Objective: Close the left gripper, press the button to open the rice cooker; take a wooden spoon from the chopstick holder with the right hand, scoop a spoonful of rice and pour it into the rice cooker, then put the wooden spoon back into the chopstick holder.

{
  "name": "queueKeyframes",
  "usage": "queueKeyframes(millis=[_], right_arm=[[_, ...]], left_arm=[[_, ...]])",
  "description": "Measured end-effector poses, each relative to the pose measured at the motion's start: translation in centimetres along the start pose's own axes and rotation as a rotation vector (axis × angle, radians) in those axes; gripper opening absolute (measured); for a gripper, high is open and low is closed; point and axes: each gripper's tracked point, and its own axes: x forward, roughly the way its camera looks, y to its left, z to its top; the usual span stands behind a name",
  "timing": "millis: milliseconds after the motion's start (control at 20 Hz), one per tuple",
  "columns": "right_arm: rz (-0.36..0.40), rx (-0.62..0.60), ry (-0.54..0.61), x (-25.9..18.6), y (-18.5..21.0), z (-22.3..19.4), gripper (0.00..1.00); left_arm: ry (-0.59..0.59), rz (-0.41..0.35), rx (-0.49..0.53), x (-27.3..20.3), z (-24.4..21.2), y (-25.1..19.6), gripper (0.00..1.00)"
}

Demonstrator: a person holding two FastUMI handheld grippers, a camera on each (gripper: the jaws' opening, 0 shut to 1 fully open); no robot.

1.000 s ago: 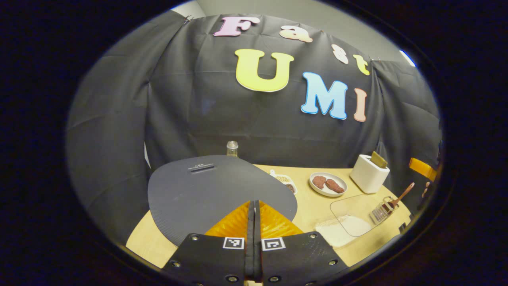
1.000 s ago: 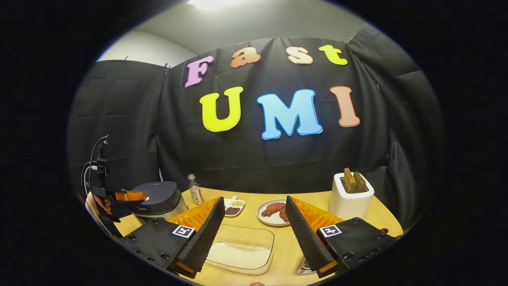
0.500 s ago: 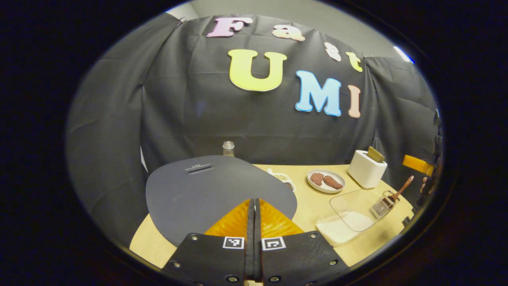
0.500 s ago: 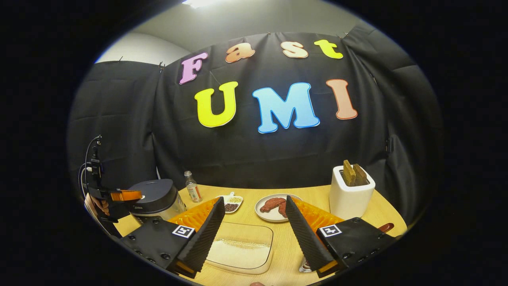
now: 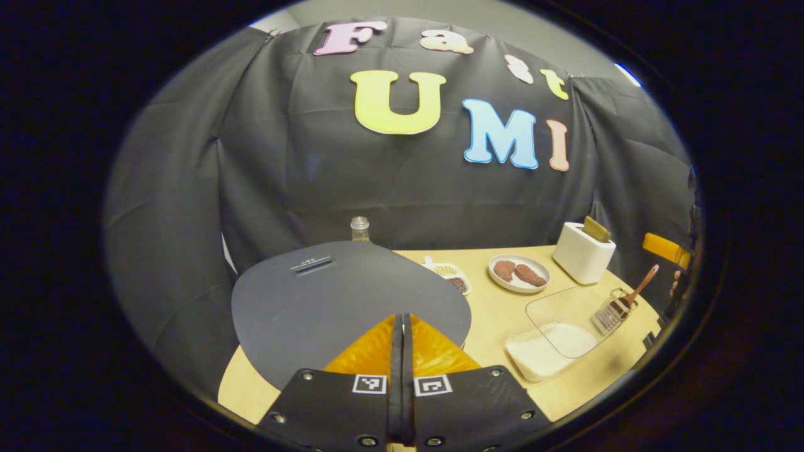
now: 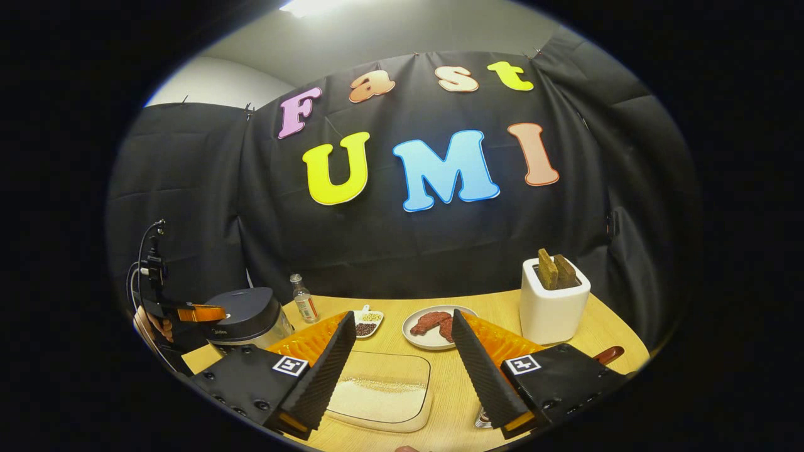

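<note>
The rice cooker (image 5: 339, 301) has its dark grey lid down, and my left gripper (image 5: 400, 317) is shut with nothing in it, tips over the lid's near edge. In the right gripper view the cooker (image 6: 248, 317) stands at the far left, with a hand holding the left gripper (image 6: 213, 312) beside its lid. My right gripper (image 6: 402, 370) is open and empty above the glass tray of rice (image 6: 380, 392). The wooden spoon (image 5: 637, 289) stands tilted in the wire chopstick holder (image 5: 608, 315). Its handle end (image 6: 609, 355) pokes out behind the right finger.
On the round wooden table (image 6: 603, 333) stand a white toaster (image 6: 553, 307) with bread slices, a plate of meat pieces (image 6: 433, 326), a small divided dish of beans (image 6: 367, 321) and a small bottle (image 6: 306, 300). Black cloth walls close in behind.
Both views have shifted a little, so the table sits slightly lower and farther in each. The left gripper stays shut over the lid; the right stays open.
</note>
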Motion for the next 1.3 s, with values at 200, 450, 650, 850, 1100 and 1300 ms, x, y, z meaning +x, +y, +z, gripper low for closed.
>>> queueKeyframes(millis=[200, 450, 650, 850, 1100, 1300], right_arm=[[-0.006, -0.007, -0.003, -0.7, -0.5, 0.3, 0.98], [-0.049, 0.011, -0.046, -2.3, -2.6, 1.9, 0.98], [-0.067, 0.056, -0.076, -3.4, -3.8, 2.8, 0.98], [-0.12, 0.058, -0.07, -4.1, -5.6, 2.6, 0.98], [-0.153, 0.09, -0.08, -4.6, -7.2, 2.7, 0.98], [-0.217, 0.131, -0.072, -5.6, -9.6, 2.5, 0.98]], left_arm=[[-0.043, 0.026, -0.019, -0.3, 0.3, -0.1, 0.02], [-0.138, 0.134, 0.064, -1.0, 2.4, -0.1, 0.02], [-0.343, 0.257, 0.034, -6.1, 9.1, 0.6, 0.0], [-0.498, 0.258, 0.02, -11.1, 13.4, -1.5, 0.01], [-0.536, 0.208, 0.07, -12.7, 14.7, -4.6, 0.02], [-0.567, 0.266, 0.108, -13.3, 15.5, -4.8, 0.47]])
